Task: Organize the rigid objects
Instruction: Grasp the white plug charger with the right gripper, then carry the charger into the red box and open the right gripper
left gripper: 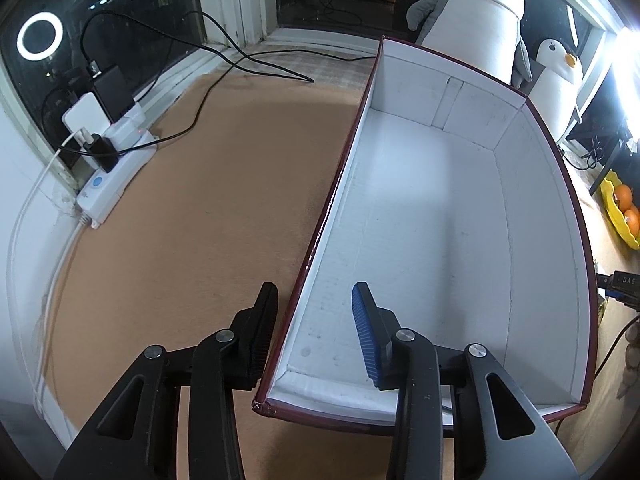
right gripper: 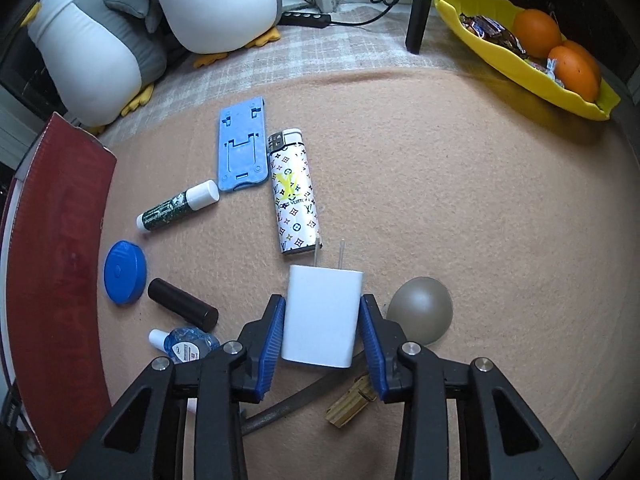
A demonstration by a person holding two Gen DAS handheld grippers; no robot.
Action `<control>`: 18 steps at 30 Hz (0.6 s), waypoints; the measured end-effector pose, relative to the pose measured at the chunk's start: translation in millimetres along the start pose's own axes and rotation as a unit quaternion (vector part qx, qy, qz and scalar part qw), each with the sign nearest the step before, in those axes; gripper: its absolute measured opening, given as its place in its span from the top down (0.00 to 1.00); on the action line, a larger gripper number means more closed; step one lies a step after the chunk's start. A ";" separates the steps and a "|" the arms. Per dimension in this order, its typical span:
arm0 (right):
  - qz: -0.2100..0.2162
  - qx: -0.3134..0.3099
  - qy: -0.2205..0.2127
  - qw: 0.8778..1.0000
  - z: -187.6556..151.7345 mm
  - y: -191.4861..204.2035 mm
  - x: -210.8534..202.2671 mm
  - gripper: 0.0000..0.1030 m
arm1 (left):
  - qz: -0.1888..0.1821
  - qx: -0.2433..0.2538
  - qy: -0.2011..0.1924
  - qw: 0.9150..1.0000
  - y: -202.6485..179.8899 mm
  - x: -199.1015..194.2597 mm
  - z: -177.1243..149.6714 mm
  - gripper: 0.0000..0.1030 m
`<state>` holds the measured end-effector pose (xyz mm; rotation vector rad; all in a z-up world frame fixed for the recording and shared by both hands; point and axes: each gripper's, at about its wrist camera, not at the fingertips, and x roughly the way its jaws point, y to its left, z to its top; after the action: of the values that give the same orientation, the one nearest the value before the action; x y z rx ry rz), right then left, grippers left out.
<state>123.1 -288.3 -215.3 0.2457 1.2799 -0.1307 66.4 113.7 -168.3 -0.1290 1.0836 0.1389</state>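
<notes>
My right gripper [right gripper: 322,330] is shut on a white plug charger [right gripper: 322,316], its prongs pointing away. On the tan felt around it lie a patterned lighter [right gripper: 294,196], a blue phone stand [right gripper: 243,144], a green tube [right gripper: 178,206], a blue lid [right gripper: 125,272], a black cylinder [right gripper: 182,304], a small sanitizer bottle [right gripper: 184,344], a grey dome [right gripper: 420,310] and a wooden clothespin [right gripper: 352,400]. My left gripper [left gripper: 314,334] is open, straddling the left wall of an empty white-lined red box [left gripper: 420,240]. The box's red outer wall [right gripper: 60,264] shows at the left of the right wrist view.
A white power strip with chargers [left gripper: 116,168] and black cables [left gripper: 224,68] lie at the far left. Plush penguins [left gripper: 480,16] stand behind the box. A yellow fruit dish with oranges [right gripper: 532,56] sits far right. A black stand leg [right gripper: 420,4] rises near it.
</notes>
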 end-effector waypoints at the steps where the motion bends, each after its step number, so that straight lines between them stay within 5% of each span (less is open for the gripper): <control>1: 0.001 0.001 -0.003 1.000 -0.3 -0.2 -1.4 0.68 | -0.001 -0.002 0.000 1.000 0.3 0.0 0.1 0.66; 18: 0.048 -0.059 -0.094 0.993 -19.1 47.5 -84.7 0.68 | 0.003 -0.020 -0.018 1.000 13.3 -9.2 -3.2 0.86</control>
<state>92.3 -240.9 -134.0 0.1871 1.0833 0.0045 57.1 125.7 -162.1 -0.1580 1.0460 0.1670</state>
